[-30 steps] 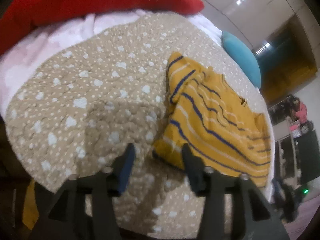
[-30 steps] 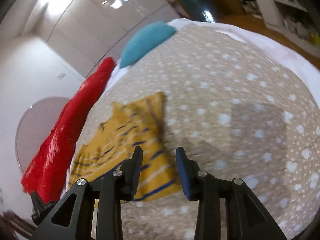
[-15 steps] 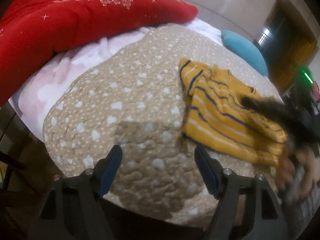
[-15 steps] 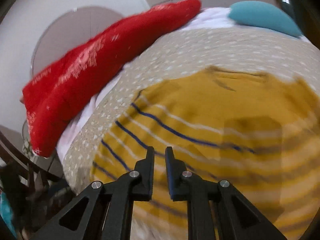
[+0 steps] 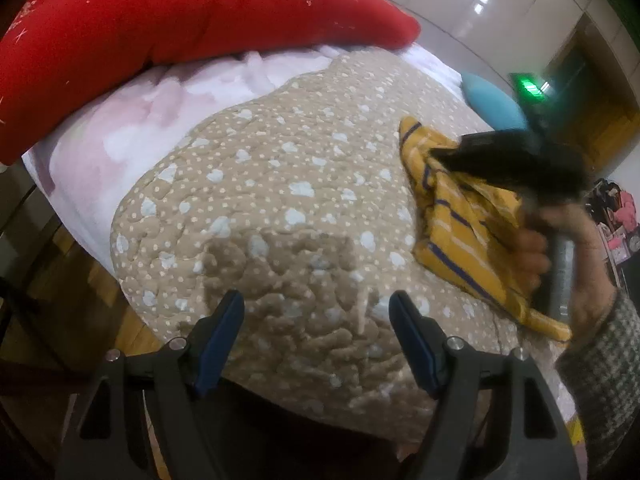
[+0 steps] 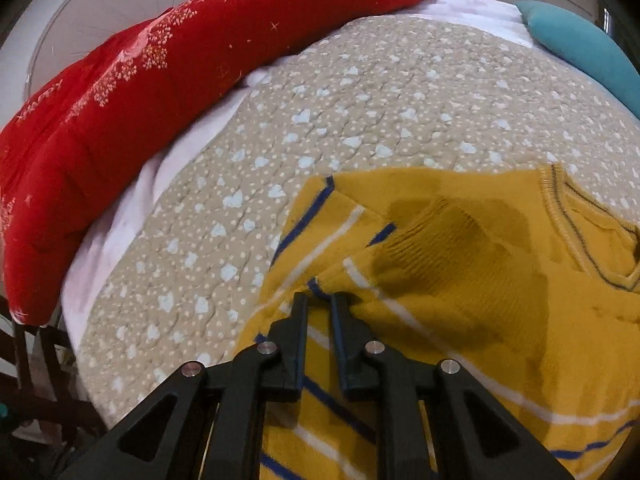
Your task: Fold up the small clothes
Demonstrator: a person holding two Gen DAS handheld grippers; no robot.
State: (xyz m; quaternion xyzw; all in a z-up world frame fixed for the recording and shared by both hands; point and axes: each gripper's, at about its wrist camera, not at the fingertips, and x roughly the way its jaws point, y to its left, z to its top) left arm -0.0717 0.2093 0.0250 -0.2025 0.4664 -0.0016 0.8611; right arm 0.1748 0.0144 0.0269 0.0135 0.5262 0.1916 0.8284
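— Where's the sweater (image 6: 460,280)?

— On the tan dotted quilt (image 6: 360,112) that covers the bed, toward its right side in the left wrist view. It's mustard yellow with blue and white stripes, rumpled, one sleeve folded over the body with its ribbed cuff lying on top.

— And the right gripper (image 6: 319,300)?

— Its jaws have just been closing, and they now stand nearly together on a fold of the sweater at the striped edge, the knit bunched between the tips. In the left wrist view the tool is blurred, so only the dark body and the hand (image 5: 560,256) around its handle, in a checked sleeve (image 5: 604,380), can be made out.

— The left gripper (image 5: 316,308)?

— Its jaws have been opening and now stand wide apart, with nothing between them, over bare quilt just left of the sweater.

— What's around the bed?

— A long red cushion (image 6: 180,60) runs along the far edge, over a pale pink blanket (image 5: 132,120). A teal pillow (image 6: 588,48) sits at the far right corner.
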